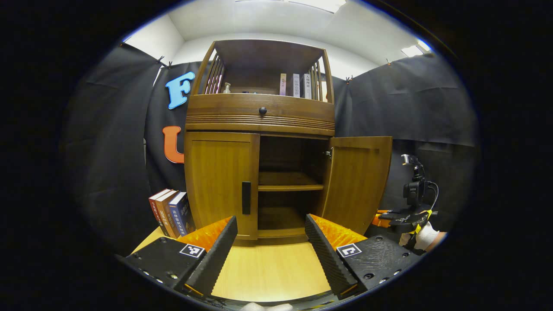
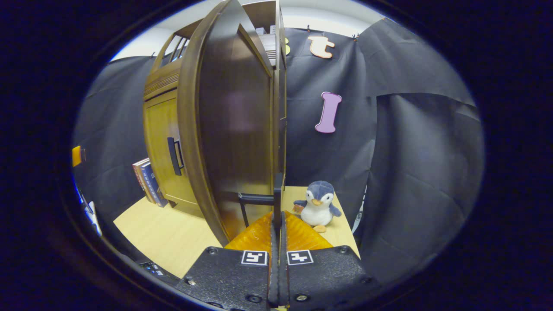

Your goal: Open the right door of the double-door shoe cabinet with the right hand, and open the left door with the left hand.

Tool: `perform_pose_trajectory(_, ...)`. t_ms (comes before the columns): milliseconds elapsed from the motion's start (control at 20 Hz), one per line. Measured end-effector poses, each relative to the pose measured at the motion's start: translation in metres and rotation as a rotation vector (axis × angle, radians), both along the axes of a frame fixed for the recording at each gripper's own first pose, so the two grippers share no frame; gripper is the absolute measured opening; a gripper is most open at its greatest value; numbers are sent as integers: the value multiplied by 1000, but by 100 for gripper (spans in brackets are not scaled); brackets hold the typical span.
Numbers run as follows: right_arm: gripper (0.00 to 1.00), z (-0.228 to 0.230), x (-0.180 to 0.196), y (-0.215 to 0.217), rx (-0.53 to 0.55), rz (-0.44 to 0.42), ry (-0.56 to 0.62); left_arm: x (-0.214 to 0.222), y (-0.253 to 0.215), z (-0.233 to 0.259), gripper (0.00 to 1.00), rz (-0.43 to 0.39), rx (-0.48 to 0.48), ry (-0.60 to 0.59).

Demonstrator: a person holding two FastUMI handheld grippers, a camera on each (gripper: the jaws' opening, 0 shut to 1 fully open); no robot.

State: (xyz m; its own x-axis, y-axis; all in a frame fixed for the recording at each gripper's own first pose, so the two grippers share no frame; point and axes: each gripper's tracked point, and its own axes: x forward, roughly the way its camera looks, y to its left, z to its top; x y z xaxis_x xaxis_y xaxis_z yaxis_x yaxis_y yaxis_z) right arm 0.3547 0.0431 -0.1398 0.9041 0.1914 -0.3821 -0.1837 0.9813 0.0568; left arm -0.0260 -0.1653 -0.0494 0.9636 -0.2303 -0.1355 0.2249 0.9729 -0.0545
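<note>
Shoe cabinet (image 1: 259, 142) stands at the far side of the desk (image 1: 268, 272), square in front of your left gripper (image 1: 271, 242), and that placing suits the step that looks to be next. Its right door (image 1: 356, 181) is swung wide, so the shelf (image 1: 290, 186) inside shows; its left door (image 1: 221, 183) is shut, with the dark handle (image 1: 246, 197) on its inner edge, just past your fingertips. Your left jaws are spread and hold nothing, lined up low and central, ready, I judge, to reach that handle. In the right gripper view your right gripper (image 2: 277, 224) sits at the edge of the open door (image 2: 235, 129), jaws pressed together on the thin upright bar of that door's handle (image 2: 278, 194); that grip is what holds the door out. A toy penguin (image 2: 317, 205) sits near on the right, and some books (image 1: 170, 212) lean at the cabinet's left side, so mind both as the left door swings.
</note>
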Motion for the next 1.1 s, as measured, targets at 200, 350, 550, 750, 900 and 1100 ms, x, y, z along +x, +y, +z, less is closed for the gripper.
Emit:
perform_pose_trajectory(200,4,1,9,-18,24,85,-1,-5,-18,-4,95,54,12,12)
perform_pose_trajectory(350,4,2,9,-19,-33,181,-16,-11,-26,-4,95,86,15,15)
perform_pose_trajectory(550,4,2,8,-22,-33,219,-17,-18,-24,-2,95,133,42,13)
perform_pose_trajectory(750,4,2,8,-23,-35,227,-17,-18,-22,-2,95,144,47,24)
perform_pose_trajectory(900,8,4,1,-23,-50,242,-11,-17,-20,3,100,137,53,14)
perform_pose_trajectory(1100,55,16,-16,-52,-102,184,-57,-16,-19,9,95,114,46,3)
